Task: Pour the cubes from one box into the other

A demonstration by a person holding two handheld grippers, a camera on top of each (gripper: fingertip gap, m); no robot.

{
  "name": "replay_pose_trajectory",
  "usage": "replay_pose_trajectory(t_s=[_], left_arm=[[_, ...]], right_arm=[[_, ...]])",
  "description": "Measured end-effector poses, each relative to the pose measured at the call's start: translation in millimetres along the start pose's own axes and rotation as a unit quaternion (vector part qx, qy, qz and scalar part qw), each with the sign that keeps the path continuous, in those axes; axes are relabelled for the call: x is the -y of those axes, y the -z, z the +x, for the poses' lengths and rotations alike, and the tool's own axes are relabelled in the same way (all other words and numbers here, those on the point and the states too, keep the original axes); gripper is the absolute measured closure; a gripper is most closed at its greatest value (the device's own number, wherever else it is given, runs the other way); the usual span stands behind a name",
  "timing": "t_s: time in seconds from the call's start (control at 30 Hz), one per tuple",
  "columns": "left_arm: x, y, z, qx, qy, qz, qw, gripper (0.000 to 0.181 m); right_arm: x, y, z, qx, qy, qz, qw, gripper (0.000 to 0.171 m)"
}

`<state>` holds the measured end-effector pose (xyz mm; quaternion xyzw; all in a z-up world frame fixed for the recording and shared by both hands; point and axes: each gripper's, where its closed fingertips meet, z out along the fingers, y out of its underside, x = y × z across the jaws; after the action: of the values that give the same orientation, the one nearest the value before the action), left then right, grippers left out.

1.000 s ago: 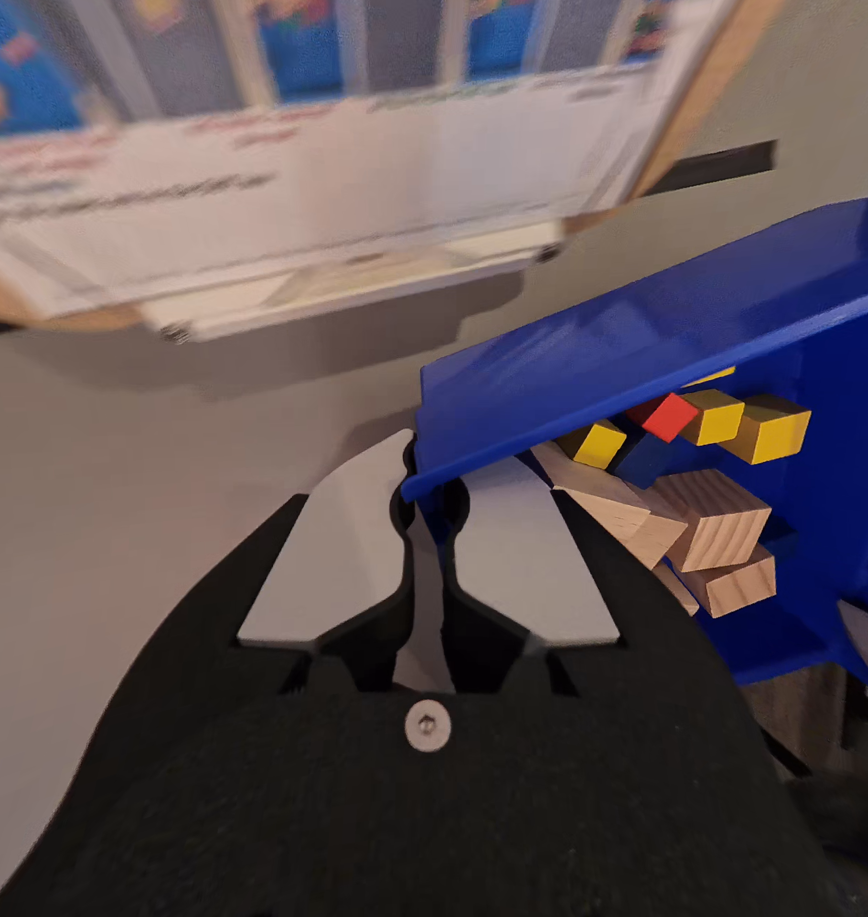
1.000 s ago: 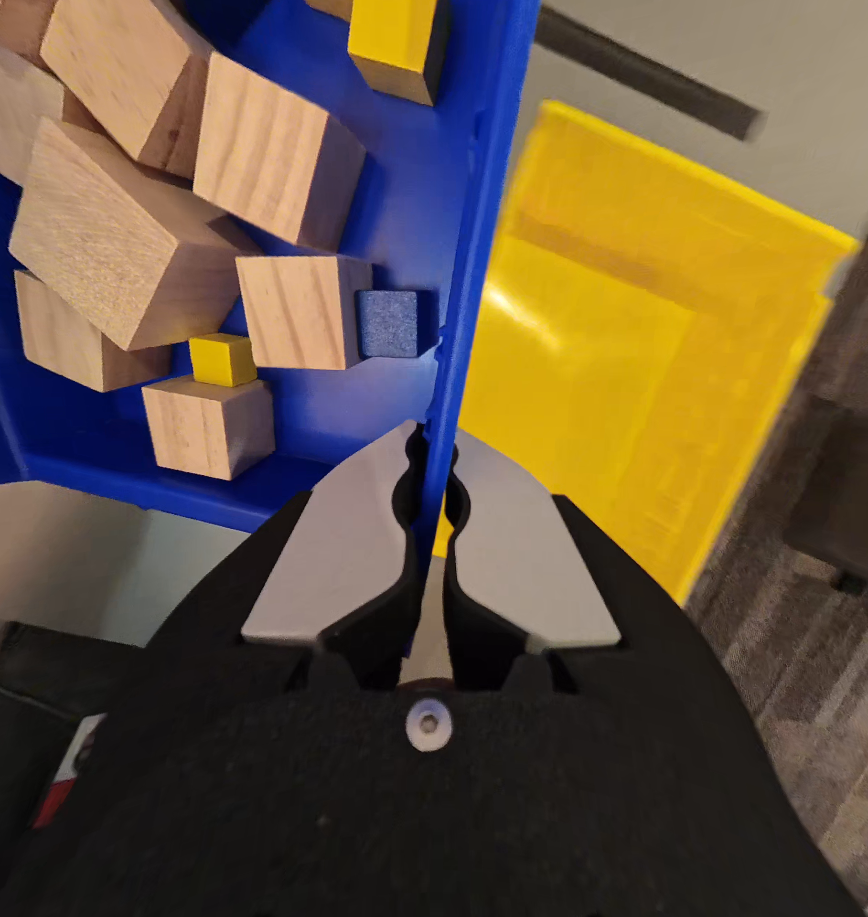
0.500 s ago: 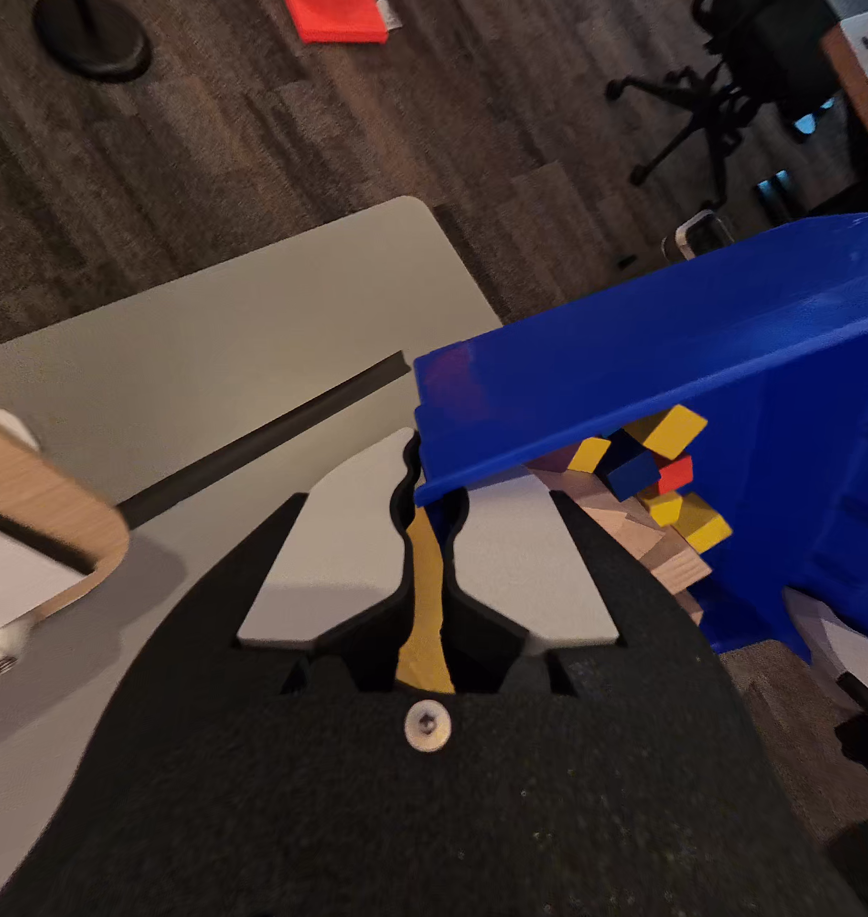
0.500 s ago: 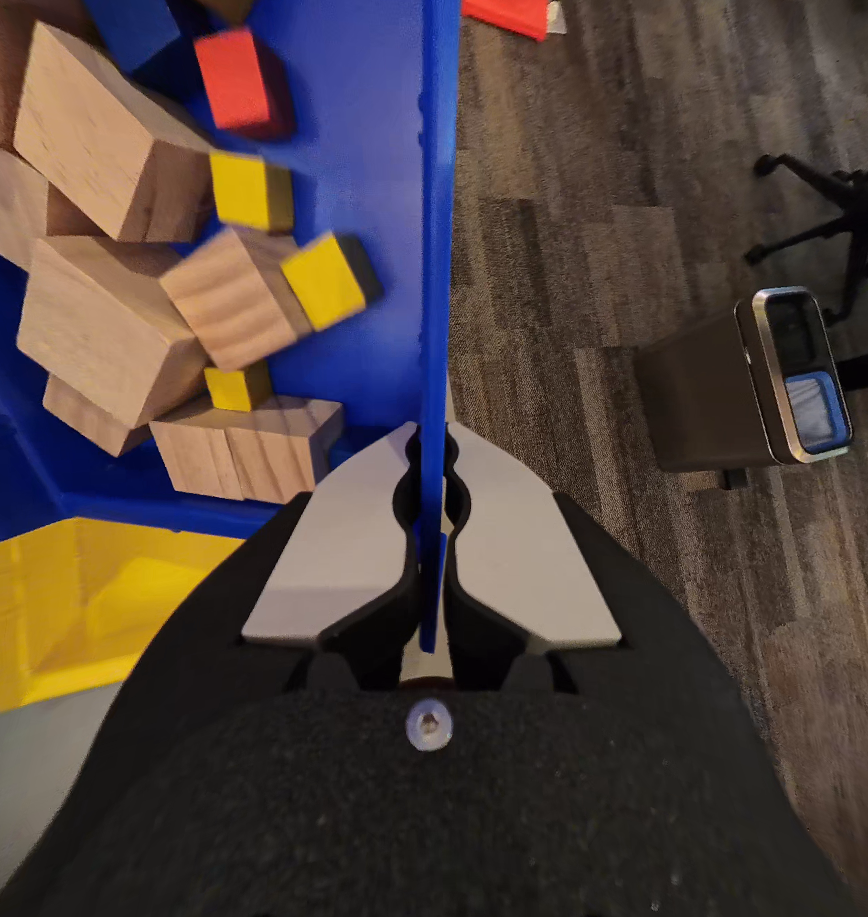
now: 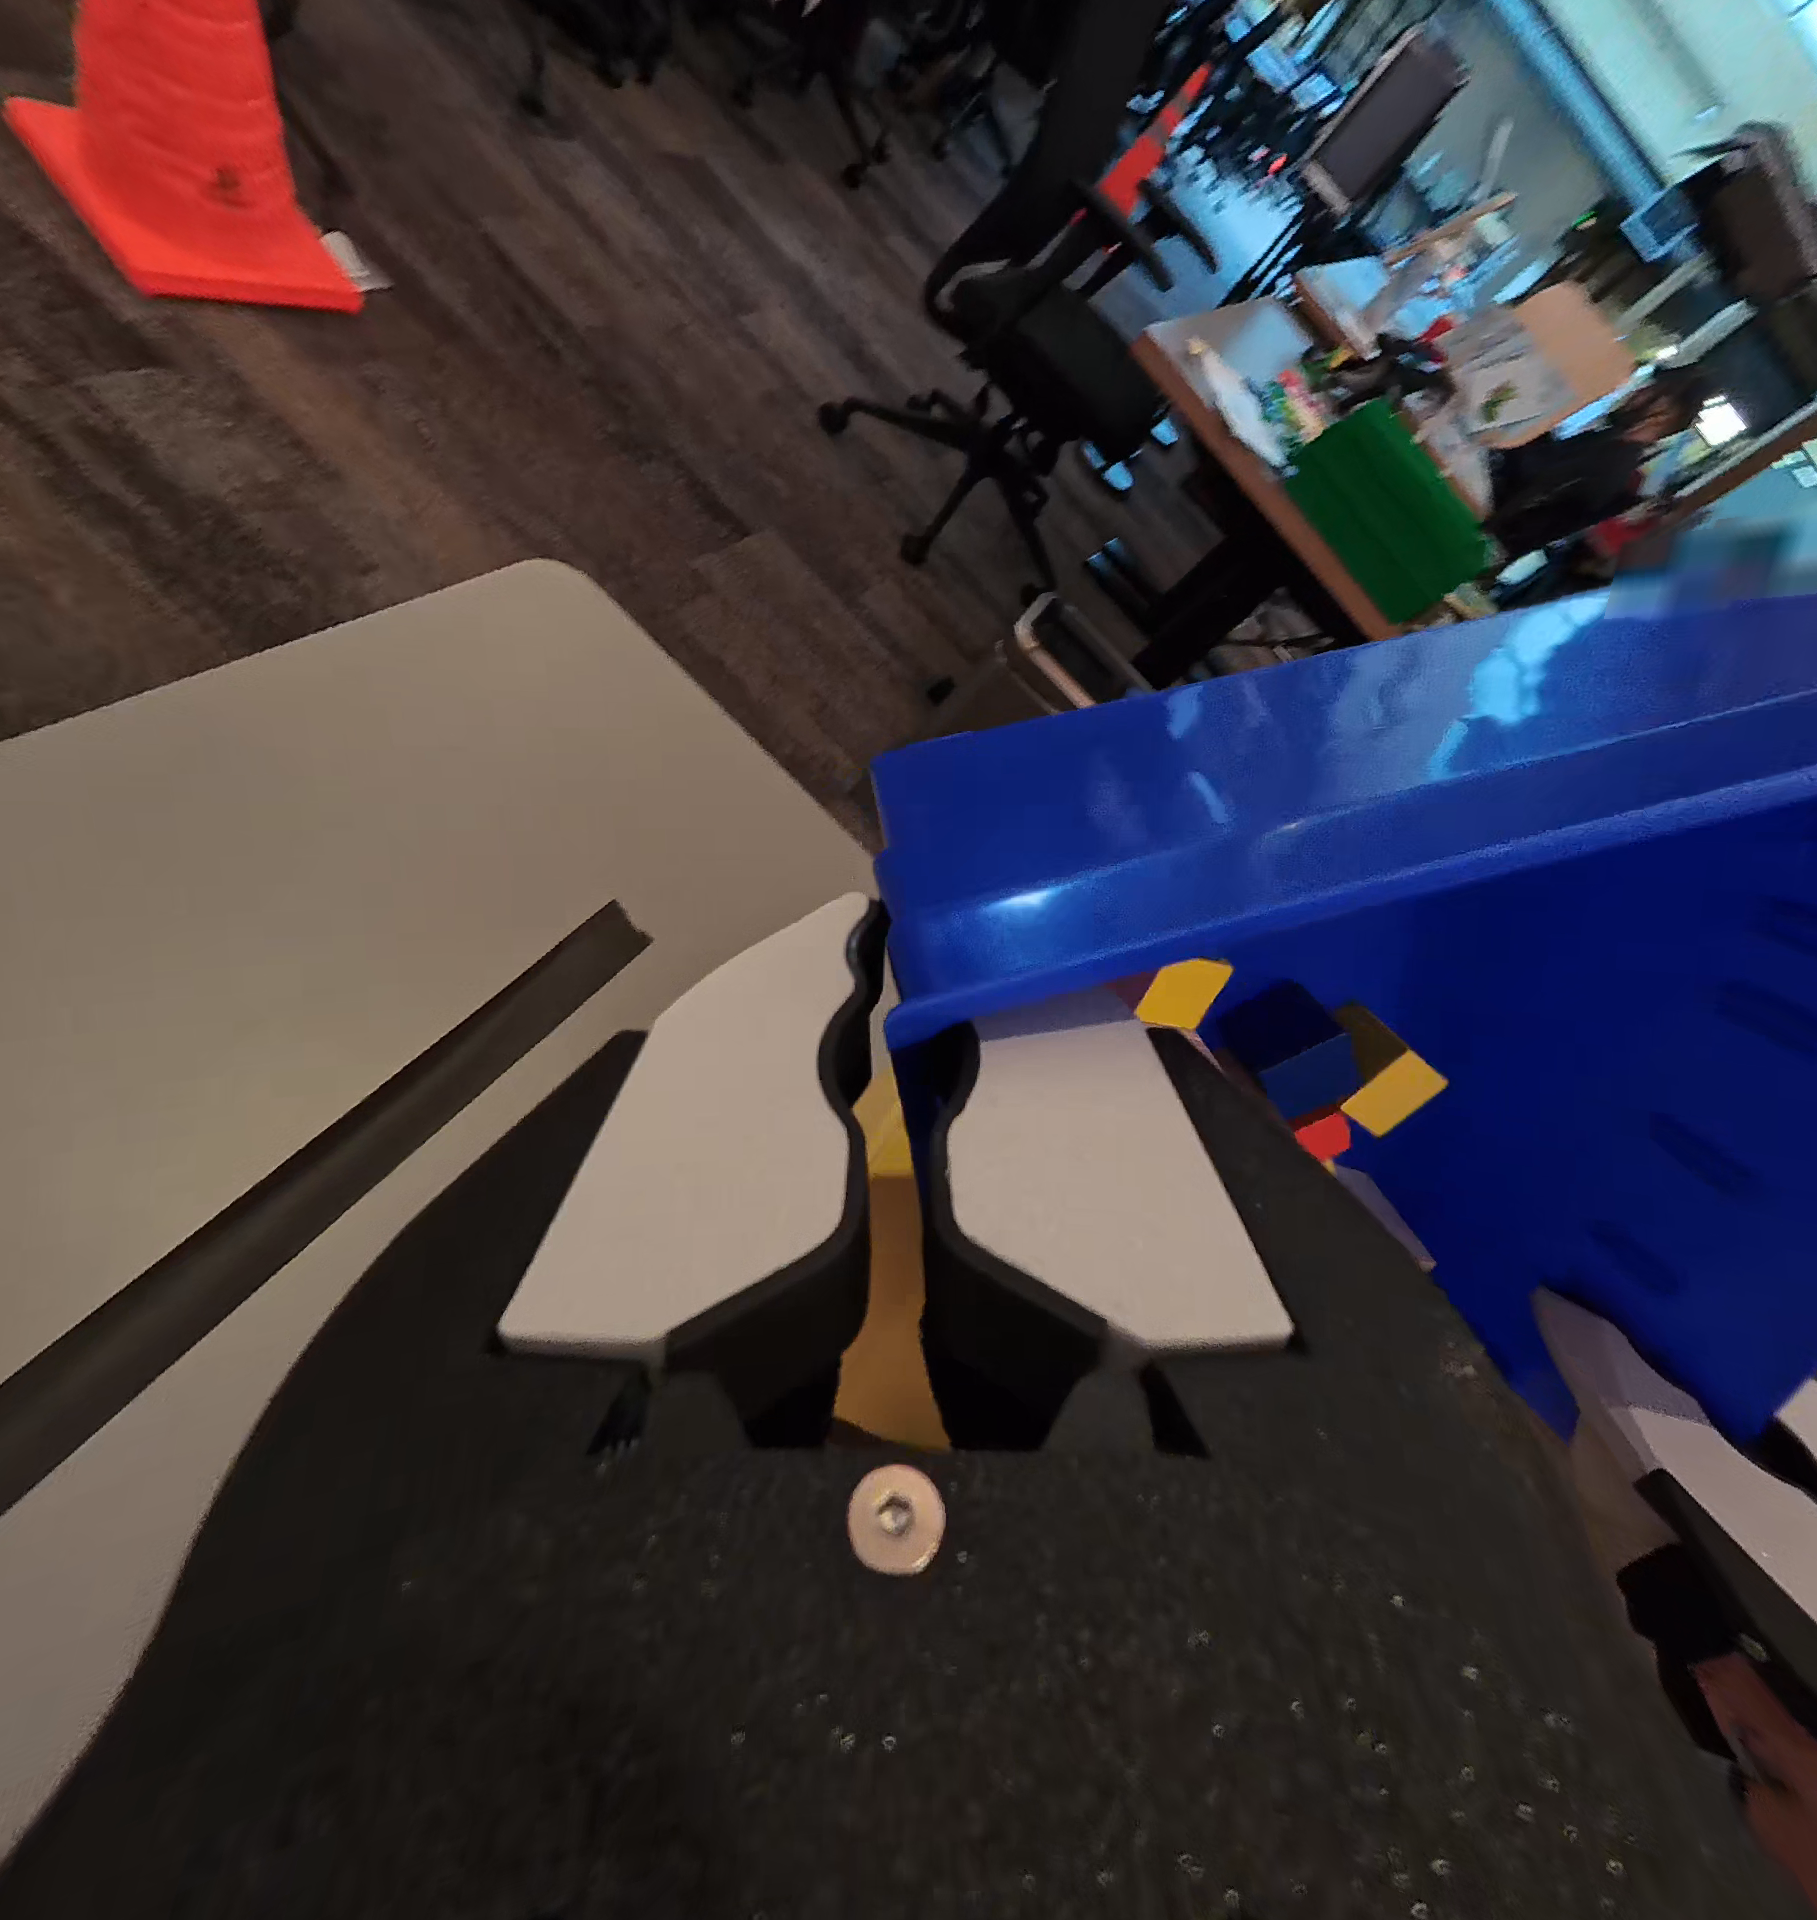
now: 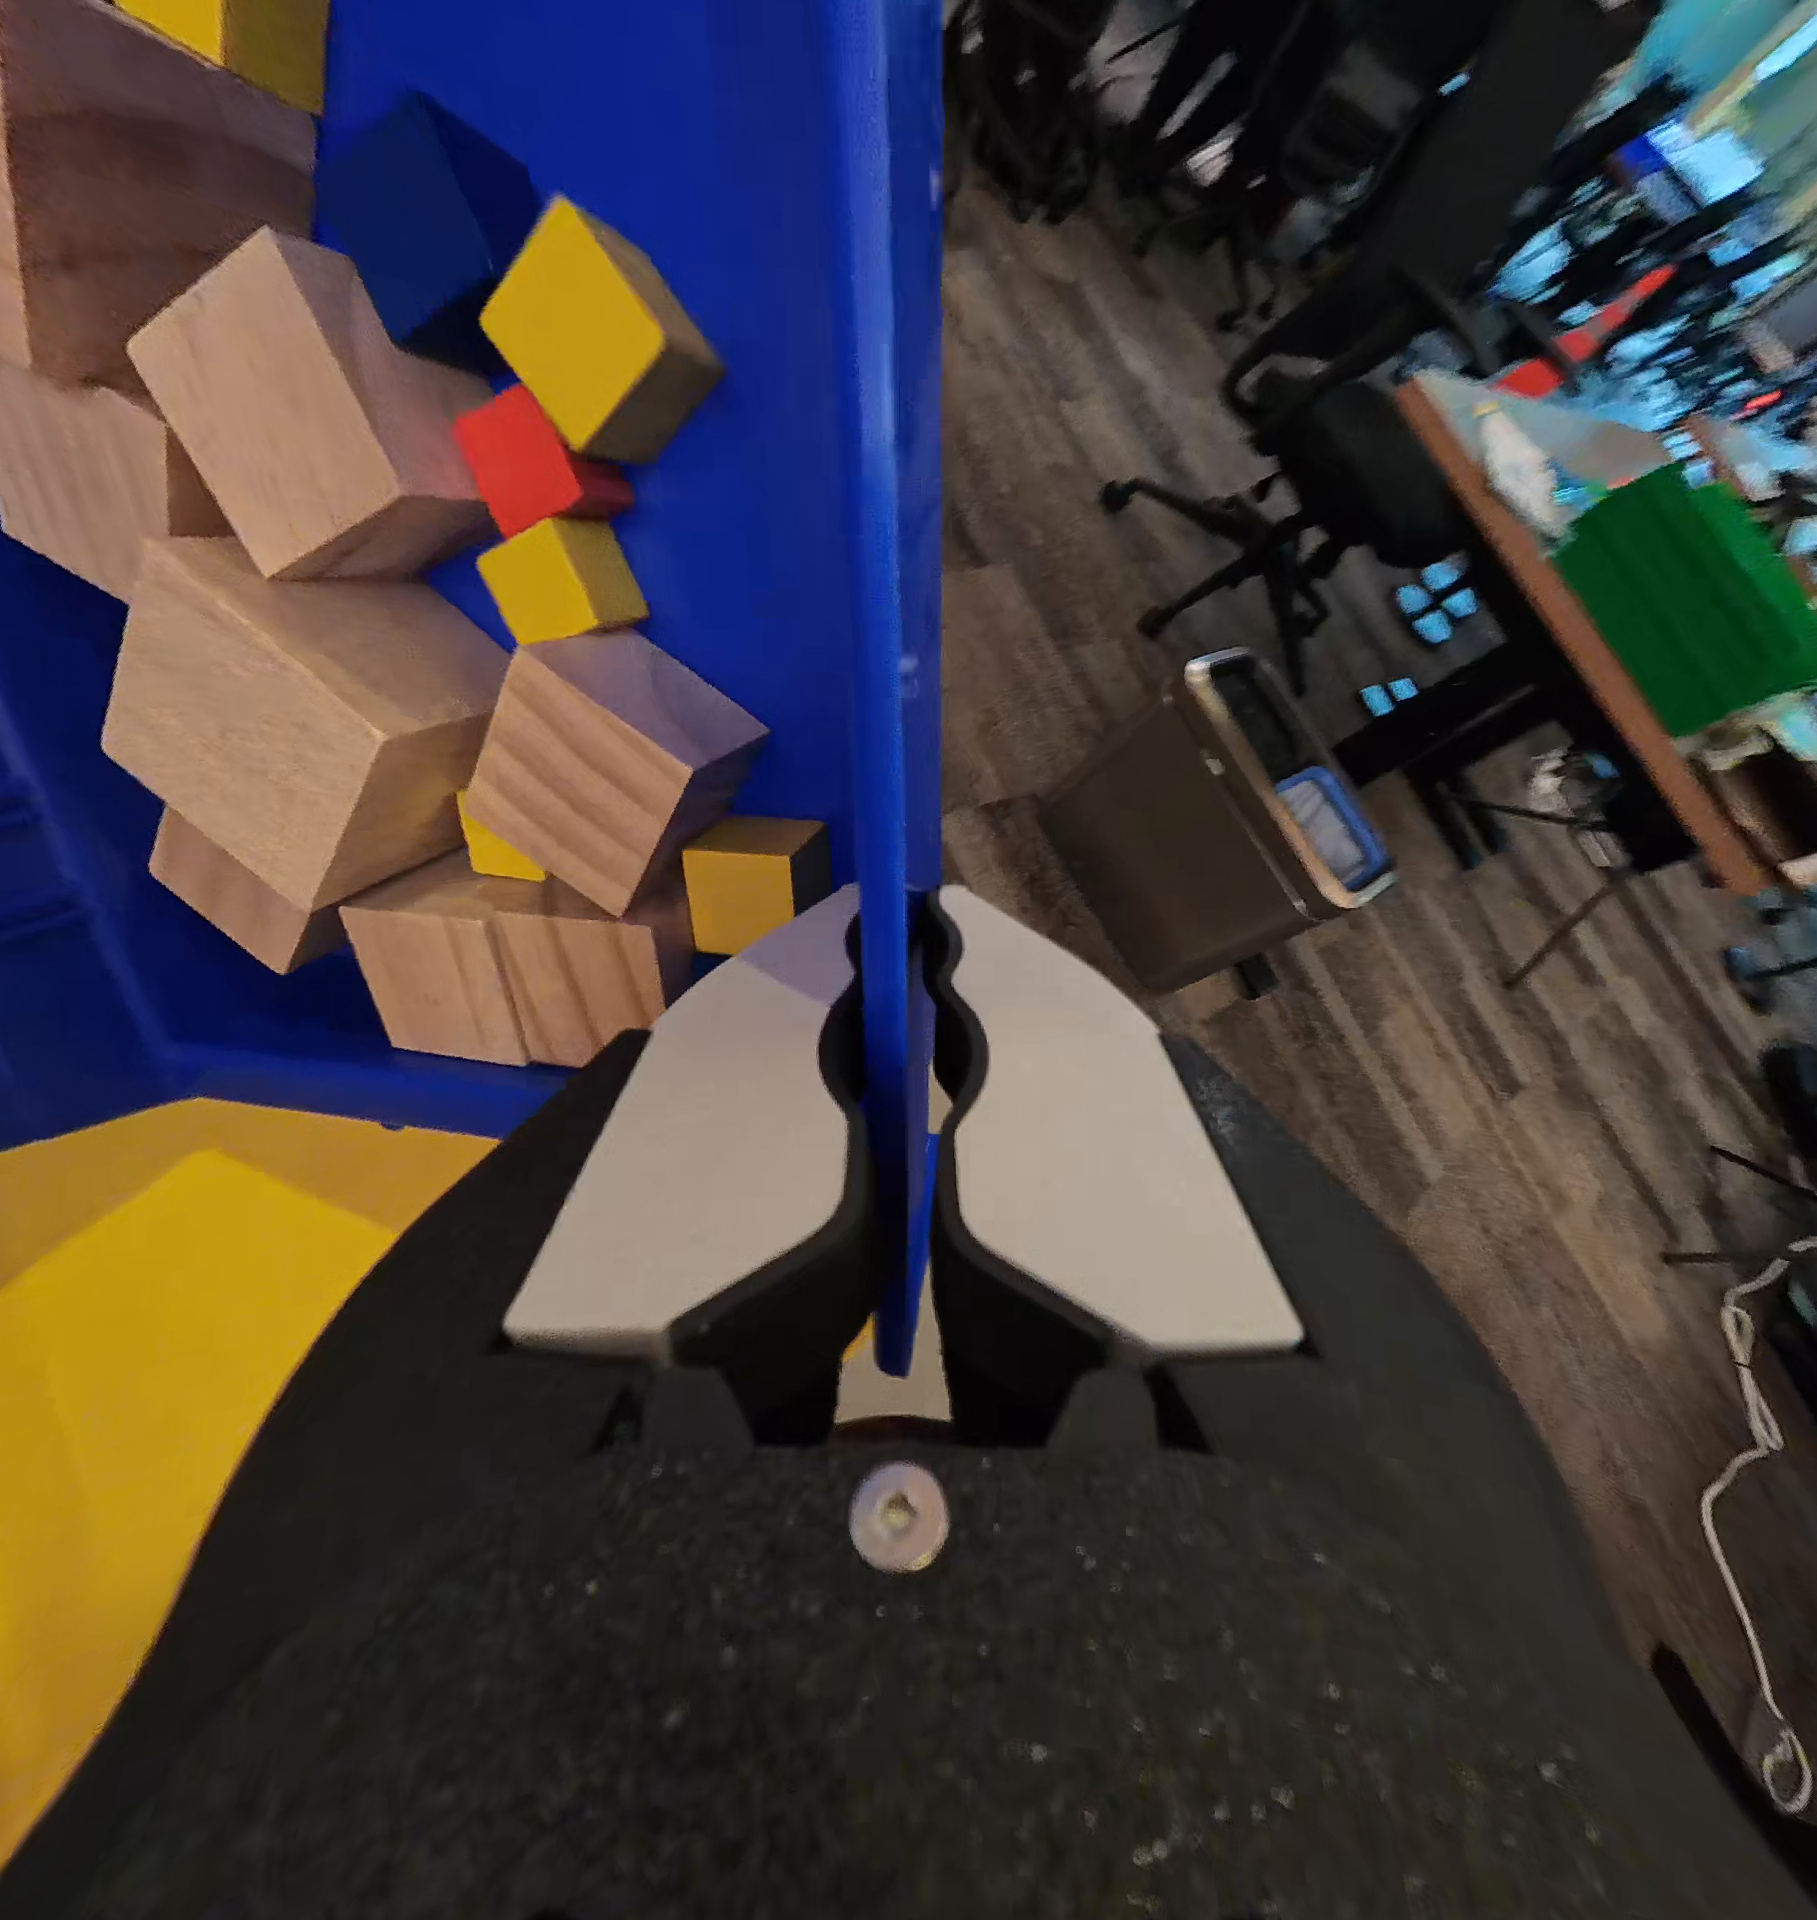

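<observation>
The blue box (image 5: 1403,862) is held in the air, tipped steeply, by both grippers. My left gripper (image 5: 899,997) is shut on one side wall; my right gripper (image 6: 896,935) is shut on the opposite wall (image 6: 899,520). Inside the blue box (image 6: 758,312) several plain wooden cubes (image 6: 291,717) and small yellow (image 6: 582,312), red (image 6: 519,462) and dark blue cubes are piled toward its lower edge. The yellow box (image 6: 104,1351) lies right below that edge. A strip of yellow shows between the left fingers (image 5: 888,1299). The right gripper's fingers (image 5: 1714,1496) show at lower right.
The grey table (image 5: 260,883) with a dark slot (image 5: 312,1174) lies below left. Beyond its edge are a dark floor, an orange cone (image 5: 187,166), office chairs (image 5: 1039,384), a bin (image 6: 1247,821) and a desk with a green box (image 6: 1693,623).
The blue box has tipped further and swung over the yellow box. The cubes have slid and tumbled toward the lower edge. Both grippers keep their hold on the walls.
</observation>
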<state>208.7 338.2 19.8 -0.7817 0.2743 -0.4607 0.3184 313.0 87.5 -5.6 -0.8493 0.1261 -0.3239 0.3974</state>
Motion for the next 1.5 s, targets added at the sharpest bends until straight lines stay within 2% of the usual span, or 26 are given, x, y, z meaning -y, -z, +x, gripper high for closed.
replay_pose_trajectory(t_s=[0.23, 0.47, 0.63, 0.9, 1.2, 1.5], left_arm=[[-0.6, 4.3, 16.4, -0.077, -0.024, 0.047, 0.996, 0.177], [0.7, 4.3, 23.4, -0.165, -0.008, 0.097, 0.981, 0.177], [-2.2, 7.0, 21.6, -0.196, -0.005, 0.135, 0.971, 0.177], [-8.0, 15.3, 15.3, -0.215, -0.029, 0.137, 0.967, 0.177], [-5.2, 10.3, 11.0, -0.211, -0.023, 0.125, 0.969, 0.177], [0.6, -5.9, 35.1, -0.183, -0.099, 0.106, 0.973, 0.176]], right_arm=[[-20.0, 18.5, -10.6, -0.104, 0.007, 0.057, 0.993, 0.167], [-6.9, 38.2, 0.6, -0.178, 0.024, 0.123, 0.976, 0.166], [-6.4, 39.8, 2.7, -0.221, 0.048, 0.151, 0.962, 0.166], [-15.7, 41.1, -12.2, -0.247, 0.067, 0.180, 0.950, 0.167], [-10.9, 40.0, -15.6, -0.243, 0.054, 0.180, 0.952, 0.167], [-23.2, 34.4, -6.6, -0.239, 0.018, 0.160, 0.957, 0.166]])
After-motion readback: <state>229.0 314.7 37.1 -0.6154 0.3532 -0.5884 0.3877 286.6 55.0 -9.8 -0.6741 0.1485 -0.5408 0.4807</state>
